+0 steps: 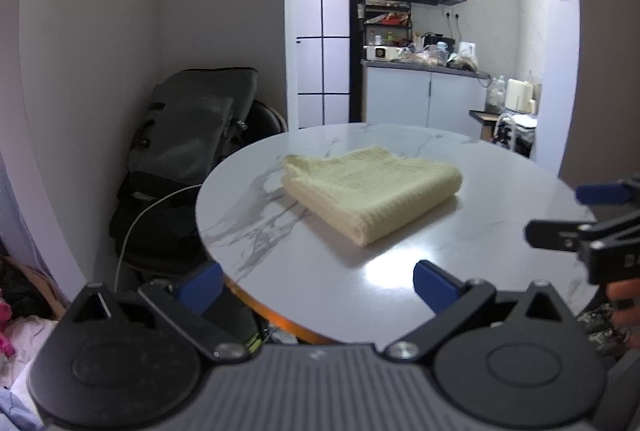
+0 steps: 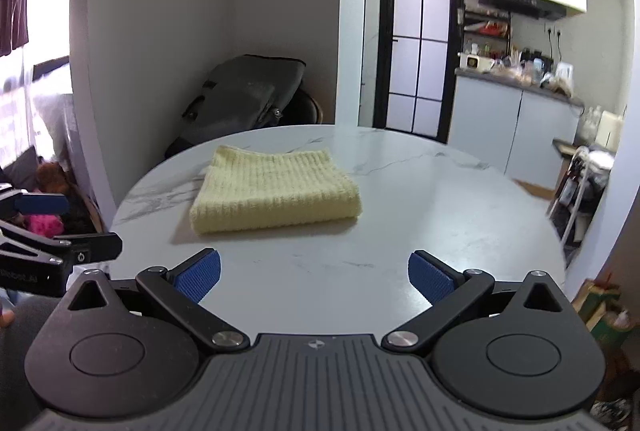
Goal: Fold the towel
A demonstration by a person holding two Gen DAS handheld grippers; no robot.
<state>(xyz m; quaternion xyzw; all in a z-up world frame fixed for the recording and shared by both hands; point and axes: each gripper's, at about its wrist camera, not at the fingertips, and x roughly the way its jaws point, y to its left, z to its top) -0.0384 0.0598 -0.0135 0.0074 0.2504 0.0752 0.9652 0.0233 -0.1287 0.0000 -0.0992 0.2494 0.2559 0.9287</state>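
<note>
On round table (image 2: pixel 460 215), folded towel (image 2: pixel 276 191); both grippers' fingers apart, empty, R gripper (image 2: pixel 314 277) & L gripper (image 1: pixel 316 287)

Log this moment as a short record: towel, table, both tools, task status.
towel: pale yellow towel, folded into a thick rectangle, lying flat
table: round white marble-look table; towel toward its far left part in the right wrist view
left tool: left tool open, nothing between its pads, short of the towel
right tool: right tool open wide, empty, short of the towel
contact: neither tool touches the towel
task status: towel looks already folded
</note>
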